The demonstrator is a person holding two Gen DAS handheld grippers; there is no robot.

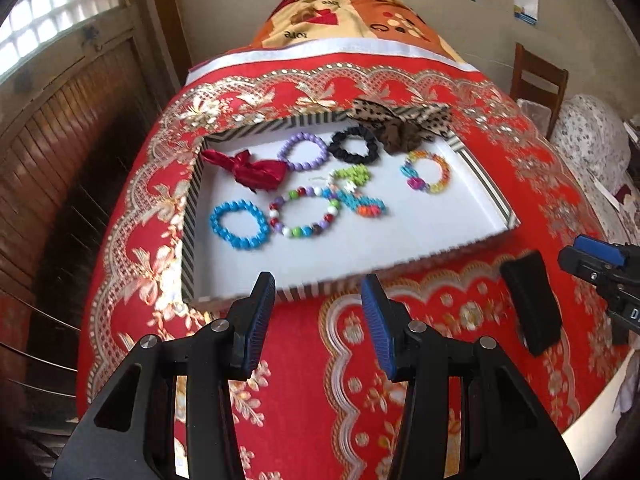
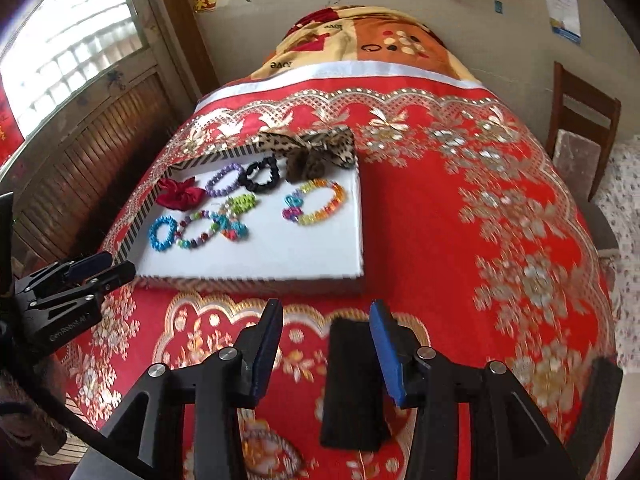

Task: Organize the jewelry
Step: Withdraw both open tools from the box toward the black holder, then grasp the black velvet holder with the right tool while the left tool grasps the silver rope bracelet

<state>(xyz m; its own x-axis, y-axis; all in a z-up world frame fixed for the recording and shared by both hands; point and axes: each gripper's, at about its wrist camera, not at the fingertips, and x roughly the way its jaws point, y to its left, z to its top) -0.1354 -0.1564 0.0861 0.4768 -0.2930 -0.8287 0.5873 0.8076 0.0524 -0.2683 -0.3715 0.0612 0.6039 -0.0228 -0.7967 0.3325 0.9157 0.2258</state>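
A shallow white tray [image 1: 344, 248] with striped walls lies on the red patterned cloth; it also shows in the right wrist view [image 2: 280, 256]. In it lie a blue bead bracelet [image 1: 239, 224], a multicolour bead bracelet [image 1: 304, 214], a purple bracelet [image 1: 303, 151], a black scrunchie [image 1: 354, 146], a red bow [image 1: 256, 168], a rainbow bracelet [image 1: 426, 171] and a leopard bow [image 1: 404, 124]. My left gripper [image 1: 318, 300] is open and empty at the tray's near edge. My right gripper [image 2: 326, 330] is open, above a flat black block [image 2: 352, 384] on the cloth.
The black block also shows right of the left gripper [image 1: 530, 300]. A folded orange blanket [image 1: 352, 16] lies at the far end. A wooden chair [image 2: 580, 120] stands to the right, a slatted wooden panel [image 1: 60, 140] to the left.
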